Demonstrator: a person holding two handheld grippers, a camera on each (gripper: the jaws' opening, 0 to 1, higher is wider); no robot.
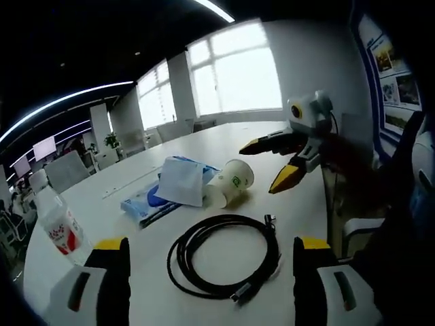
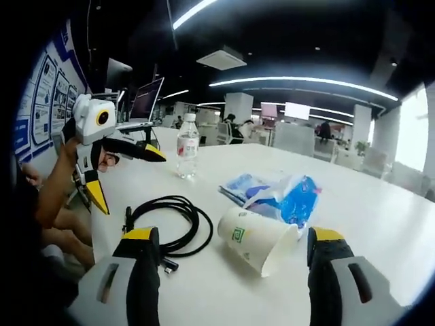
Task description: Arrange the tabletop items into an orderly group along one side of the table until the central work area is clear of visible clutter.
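Left fingers [image 1: 211, 272]: you hold them wide apart and empty, low over the bench [image 1: 299, 204], with the cable between their line of sight. That suits a first pick, I judge, since nothing is clamped yet.
Right fingers [image 2: 230, 272]: you hold these spread wide too, touching nothing; the paper cup lies just ahead, between the two tips.
Cable [image 1: 224, 255]: a black coil lying flat near your left fingers, its plug ends loose at the rim of the loop. It sits in the middle work area, so it counts as clutter not yet moved.
Paper cup [image 2: 257, 241]: on its side, mouth toward your right fingers, beside the cable and touching the blue packet. Lying down, it would likely roll if nudged.
Blue packet [image 1: 170, 190]: a soft plastic pack, crumpled, with a pale sheet lying over it, just behind the cup.
Water bottle [image 2: 187, 146]: upright, capped, standing apart from the rest toward the bench edge. It could serve as the anchor for the tidy row, in my judgement.
Other gripper: in the left gripper view your right gripper [image 1: 279, 163] hovers above the cup, open; in the right gripper view your left gripper [image 2: 122, 170] hangs above the cable, open.
Task state: all four things lie scattered centrally; grouping is not yet begun.
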